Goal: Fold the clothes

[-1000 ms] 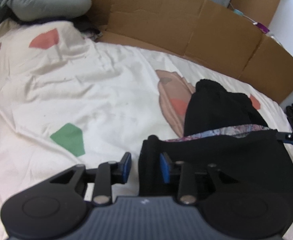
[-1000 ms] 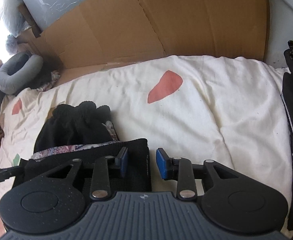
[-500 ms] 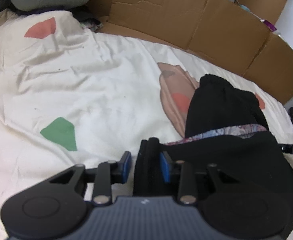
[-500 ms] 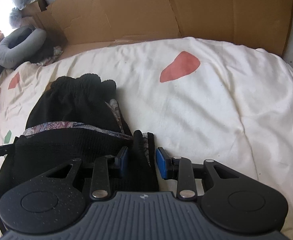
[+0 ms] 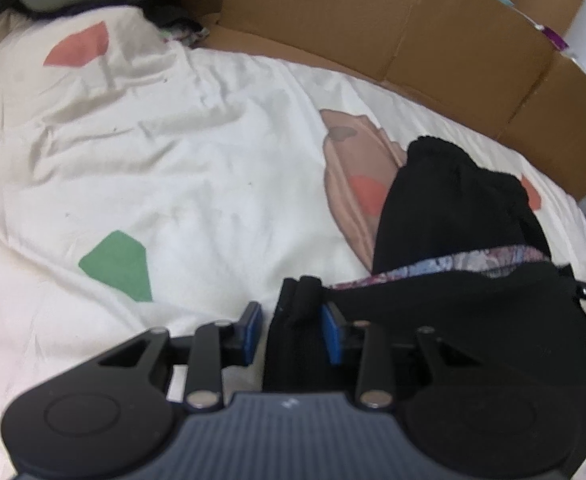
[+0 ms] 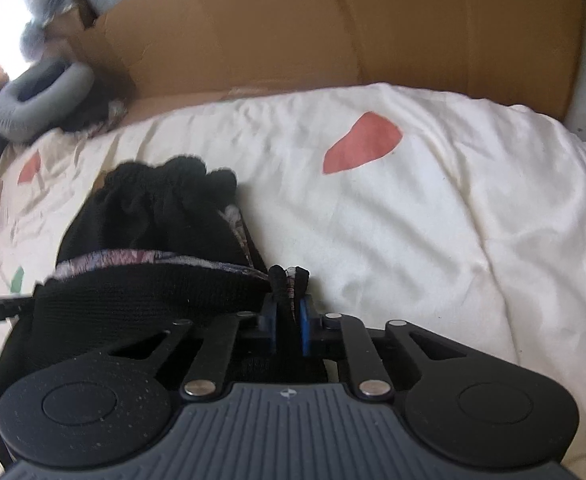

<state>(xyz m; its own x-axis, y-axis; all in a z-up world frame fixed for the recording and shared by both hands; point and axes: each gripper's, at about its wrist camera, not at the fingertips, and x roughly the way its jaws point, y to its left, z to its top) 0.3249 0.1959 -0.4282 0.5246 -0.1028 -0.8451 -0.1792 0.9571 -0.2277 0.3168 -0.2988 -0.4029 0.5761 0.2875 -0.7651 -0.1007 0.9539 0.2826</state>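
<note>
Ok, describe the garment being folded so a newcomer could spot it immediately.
On the cream bedspread with coloured patches, fenced by cardboard, lies one dark heap near the front. That is the black knit garment; a floral lining strip across it sets it apart from the grey neck pillow.

Each fisheye view sits just behind its own gripper, whose black body fills the lower frame, and looks steeply down and forward, close over the white quilt (image 5: 181, 184). Both share the black garment (image 5: 453, 216) at centre, the cardboard wall (image 6: 333, 28) along the top and the grey cushion (image 6: 41, 96) at upper left.
</note>
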